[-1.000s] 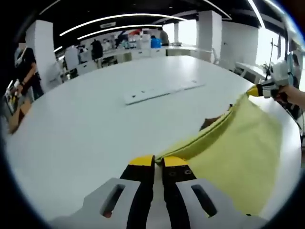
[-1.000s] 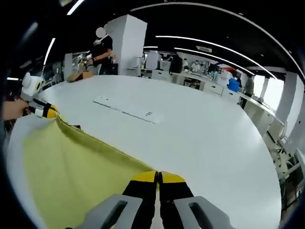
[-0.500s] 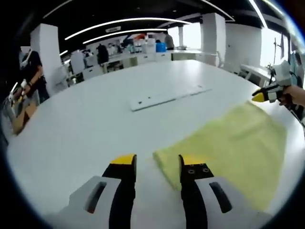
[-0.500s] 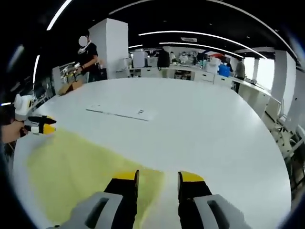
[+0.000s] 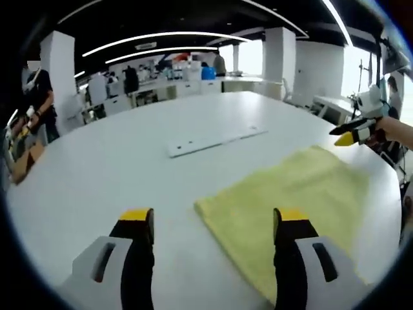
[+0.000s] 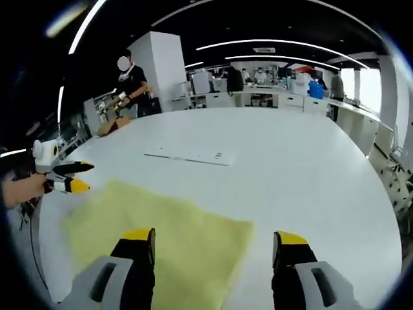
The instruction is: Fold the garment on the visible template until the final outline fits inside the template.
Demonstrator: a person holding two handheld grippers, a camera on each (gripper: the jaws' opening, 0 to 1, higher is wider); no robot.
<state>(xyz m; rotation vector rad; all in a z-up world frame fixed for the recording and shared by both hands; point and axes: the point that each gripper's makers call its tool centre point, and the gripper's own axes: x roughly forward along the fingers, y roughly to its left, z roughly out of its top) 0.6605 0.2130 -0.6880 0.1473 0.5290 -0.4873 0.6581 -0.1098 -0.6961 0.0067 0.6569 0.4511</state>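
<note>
Lying flat on table [image 5: 97, 174]: yellow garment [image 5: 290, 200] | both jaws wide, above its near corners, not touching

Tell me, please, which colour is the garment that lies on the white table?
The garment is plain pale yellow, without pattern; the right gripper view shows it best.

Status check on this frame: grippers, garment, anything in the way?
Left gripper open, right gripper open, both empty. Yellow garment flat on white table. White strip lies beyond it, apart.
</note>
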